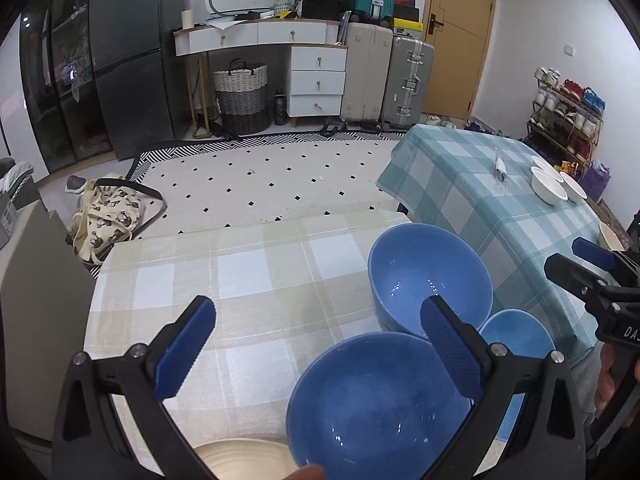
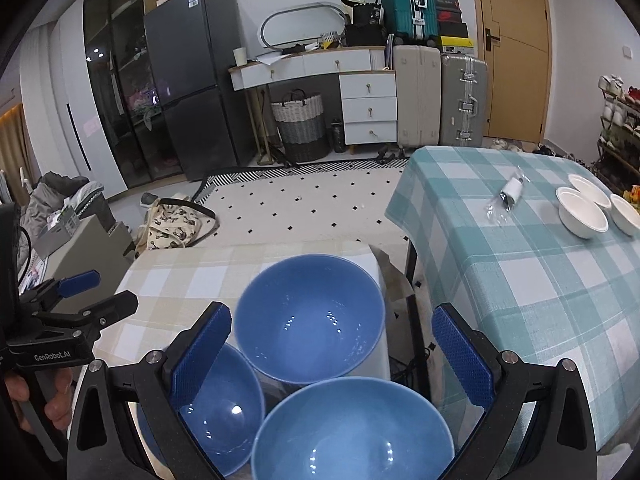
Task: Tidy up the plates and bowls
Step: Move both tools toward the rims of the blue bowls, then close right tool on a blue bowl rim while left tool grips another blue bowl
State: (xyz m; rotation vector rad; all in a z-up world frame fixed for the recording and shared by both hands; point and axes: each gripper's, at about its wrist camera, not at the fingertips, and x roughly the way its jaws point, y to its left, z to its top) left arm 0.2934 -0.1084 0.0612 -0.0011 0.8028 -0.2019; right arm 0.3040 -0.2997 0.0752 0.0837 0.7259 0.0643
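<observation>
Both grippers hang with their blue-padded fingers spread wide, gripping nothing. The left gripper hovers in the lower centre of its view over a beige checked tablecloth. Its right pad overlaps the rim of the nearest blue bowl; contact cannot be told. The right gripper frames three blue bowls clustered at the cloth's near right corner: a far bowl, a lower-left bowl and a lower-centre bowl. A cream plate shows at the bottom edge. To the right stands a teal checked table carrying white bowls. Beyond lie a dotted rug, a dark fridge, a white dresser, suitcases and a wooden door.
</observation>
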